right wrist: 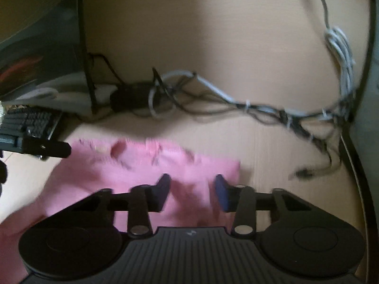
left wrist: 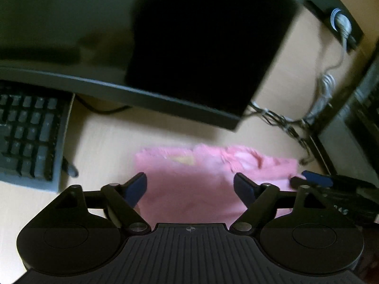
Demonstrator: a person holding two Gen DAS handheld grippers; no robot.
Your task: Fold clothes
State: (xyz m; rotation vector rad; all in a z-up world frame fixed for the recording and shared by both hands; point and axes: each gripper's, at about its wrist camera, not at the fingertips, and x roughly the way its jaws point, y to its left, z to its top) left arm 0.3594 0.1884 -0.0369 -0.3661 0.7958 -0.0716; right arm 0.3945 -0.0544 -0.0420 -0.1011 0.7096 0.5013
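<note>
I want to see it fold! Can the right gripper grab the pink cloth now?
Probably yes. The right gripper is open, with the pink cloth right between and beneath its fingers, and nothing blocks it. The cables lie farther back.

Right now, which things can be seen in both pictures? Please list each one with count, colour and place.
garment: one, pink, flat on the desk, under both grippers
desk: one, light wood
keyboard: one, dark keys, grey frame, desk's left
monitor: one, dark, behind the garment
cables: a bundle, white and black, behind the garment
left gripper: one, black, blue pads, open over the garment
right gripper: one, same, open over the garment's right part
</note>
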